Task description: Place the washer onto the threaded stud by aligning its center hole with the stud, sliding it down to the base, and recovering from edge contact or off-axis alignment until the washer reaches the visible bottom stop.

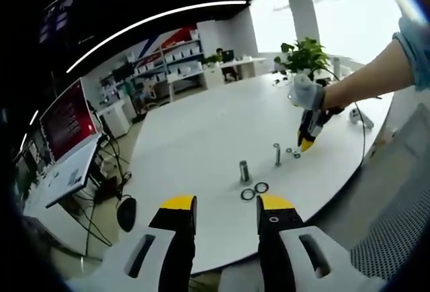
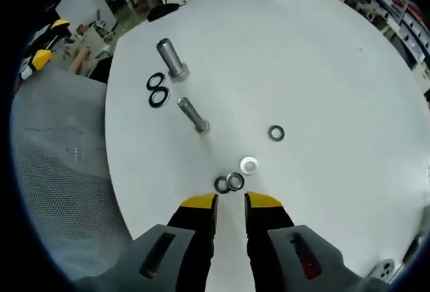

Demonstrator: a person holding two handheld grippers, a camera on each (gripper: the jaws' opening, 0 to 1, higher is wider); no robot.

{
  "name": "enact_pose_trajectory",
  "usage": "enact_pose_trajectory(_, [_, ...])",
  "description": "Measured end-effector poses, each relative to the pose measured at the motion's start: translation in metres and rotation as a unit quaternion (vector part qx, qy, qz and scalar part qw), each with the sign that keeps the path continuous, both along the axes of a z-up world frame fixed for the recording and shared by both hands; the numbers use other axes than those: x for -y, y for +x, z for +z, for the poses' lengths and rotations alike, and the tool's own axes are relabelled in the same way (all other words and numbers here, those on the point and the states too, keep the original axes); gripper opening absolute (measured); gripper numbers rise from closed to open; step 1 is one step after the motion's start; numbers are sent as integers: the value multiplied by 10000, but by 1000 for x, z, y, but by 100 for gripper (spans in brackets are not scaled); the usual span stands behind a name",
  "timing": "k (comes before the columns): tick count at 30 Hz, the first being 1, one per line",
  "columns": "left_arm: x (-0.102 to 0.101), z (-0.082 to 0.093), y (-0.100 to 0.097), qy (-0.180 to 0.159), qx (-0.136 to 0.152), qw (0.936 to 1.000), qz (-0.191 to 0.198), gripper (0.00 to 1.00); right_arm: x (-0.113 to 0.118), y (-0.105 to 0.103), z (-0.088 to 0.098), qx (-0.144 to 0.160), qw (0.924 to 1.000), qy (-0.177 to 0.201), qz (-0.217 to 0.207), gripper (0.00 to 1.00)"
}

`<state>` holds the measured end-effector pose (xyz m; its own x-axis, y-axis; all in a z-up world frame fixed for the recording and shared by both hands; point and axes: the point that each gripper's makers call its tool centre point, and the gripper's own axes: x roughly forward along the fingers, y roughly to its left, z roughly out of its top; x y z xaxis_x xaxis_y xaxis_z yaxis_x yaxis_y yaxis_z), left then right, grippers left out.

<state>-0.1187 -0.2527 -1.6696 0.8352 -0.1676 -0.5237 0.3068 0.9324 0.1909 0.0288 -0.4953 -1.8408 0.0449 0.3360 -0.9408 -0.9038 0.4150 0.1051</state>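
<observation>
Left gripper [image 1: 226, 206] hangs back over the table [image 2: 322, 57] edge, jaws wide, empty; two black rings [image 2: 157, 90] lie beside the thick stud [image 2: 170, 58], thinner stud [image 2: 193, 115] to their right; right gripper [image 2: 230, 203] hovers above a washer [image 2: 234, 181], jaws narrowly apart, nothing held (reach step, judging by that); next move calls for pinching the washer's rim, then centring its hole over a stud; threads too blurred to read, target stud unclear.

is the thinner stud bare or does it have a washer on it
Bare. The thinner stud stands upright with nothing around it; the small washers lie flat on the table.
</observation>
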Motion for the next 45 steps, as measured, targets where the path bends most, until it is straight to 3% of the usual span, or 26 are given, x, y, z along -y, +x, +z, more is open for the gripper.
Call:
enact_pose_trajectory(15, [0,-2,0,76,-32,10000,3,32,-6,6,-12,21,9993,-192,331,18])
enact_pose_trajectory(30, [-1,-2,-1,94,-44,9999,35,32,-7,6,-11,125,9982,-269,516,15])
enact_pose_trajectory(33, [-2,-2,-1,112,-57,9999,39,32,-7,6,-11,220,9969,-249,720,14])
enact_pose_trajectory(45, [-2,-2,0,101,-54,9999,48,32,-6,4,-3,231,9979,-127,592,14])
